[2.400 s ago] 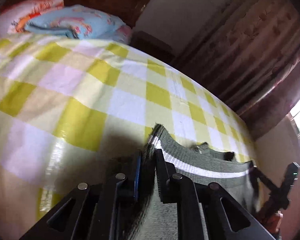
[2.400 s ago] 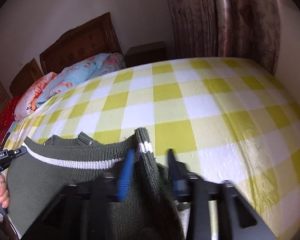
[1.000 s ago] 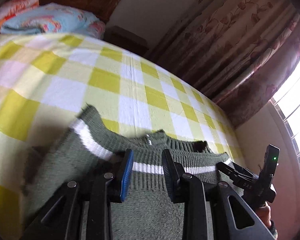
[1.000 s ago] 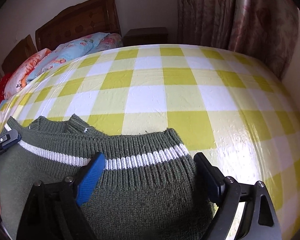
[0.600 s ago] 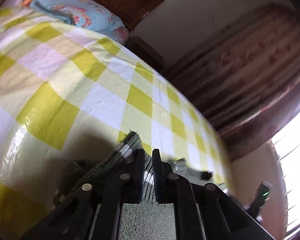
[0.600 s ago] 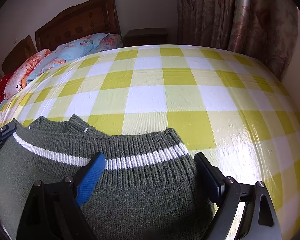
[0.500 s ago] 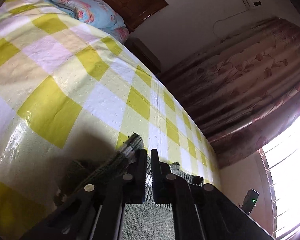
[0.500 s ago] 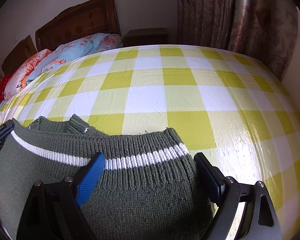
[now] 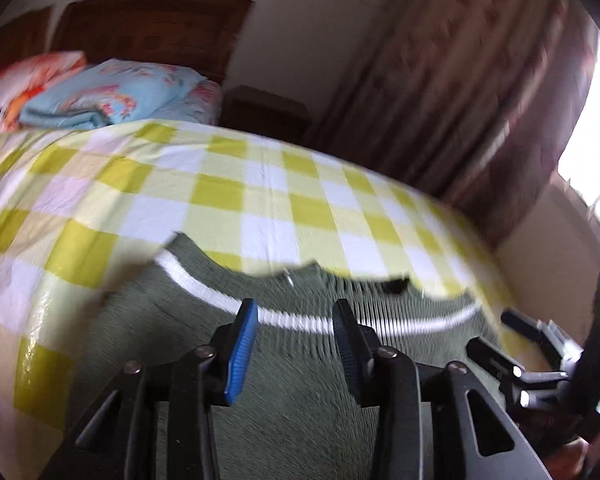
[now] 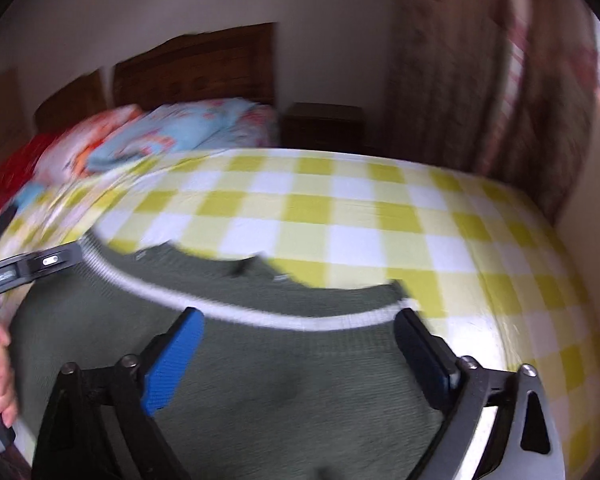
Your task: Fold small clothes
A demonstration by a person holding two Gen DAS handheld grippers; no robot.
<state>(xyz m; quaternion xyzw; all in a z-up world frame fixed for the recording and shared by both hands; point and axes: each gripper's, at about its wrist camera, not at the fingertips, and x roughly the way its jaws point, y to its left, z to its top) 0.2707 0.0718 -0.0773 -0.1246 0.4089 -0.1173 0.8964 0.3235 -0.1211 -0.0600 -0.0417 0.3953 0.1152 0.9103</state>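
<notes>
Green knit sweater (image 10: pixel 260 360) w/ white stripe lying flat on bed (image 10: pixel 340 216), at near edge, ribbed stripe end pointing toward headboard (image 10: pixel 196 68). Same sweater (image 9: pixel 300 400) filling lower half of left wrist view, stripe curving across just past gripper tips.

Left gripper (image 9: pixel 294 320): jaws parted moderately, gripping nothing, blue pad on one finger, hovering over sweater near its left part; contact w/ fabric can't be told, frame blurred. Right gripper (image 10: pixel 298 322): jaws spread wide, gripping nothing, over sweater's right part, stripe showing between fingertips.

Left gripper also seen at left edge of right wrist view, w/ hand (image 10: pixel 2 376) wrapped on handle. Right gripper body (image 9: pixel 540 360) at right edge of left wrist view, beside sweater's right side.

Yellow-white checked sheet covering bed. Pillows (image 10: pixel 188 132), blue floral and pink-orange, stacked at head end against headboard. Dark nightstand (image 10: pixel 324 124) beside far right corner of bed. Patterned curtain (image 10: pixel 500 80) along right side, bright window at top right. No containers in view.
</notes>
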